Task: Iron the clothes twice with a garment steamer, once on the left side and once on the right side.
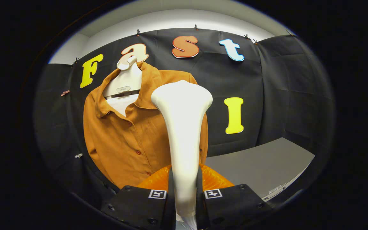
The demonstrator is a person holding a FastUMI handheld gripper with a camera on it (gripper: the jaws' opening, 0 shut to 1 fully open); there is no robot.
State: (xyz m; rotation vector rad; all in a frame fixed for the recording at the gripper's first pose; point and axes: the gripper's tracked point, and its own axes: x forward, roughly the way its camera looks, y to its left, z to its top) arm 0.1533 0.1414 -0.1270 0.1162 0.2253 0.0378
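Your tool (184, 195) is clamped on the white garment steamer (183, 127), whose long axis runs straight ahead along the fingers, head up. The orange shirt (123, 137) hangs just beyond it on a hanger (125, 81), mostly to its left; steer there.

The gripper (184, 195) points forward and slightly upward, its two black fingers (142, 204) closed snugly on the white handle of a garment steamer (182, 127), one finger pressing each side of the grip.
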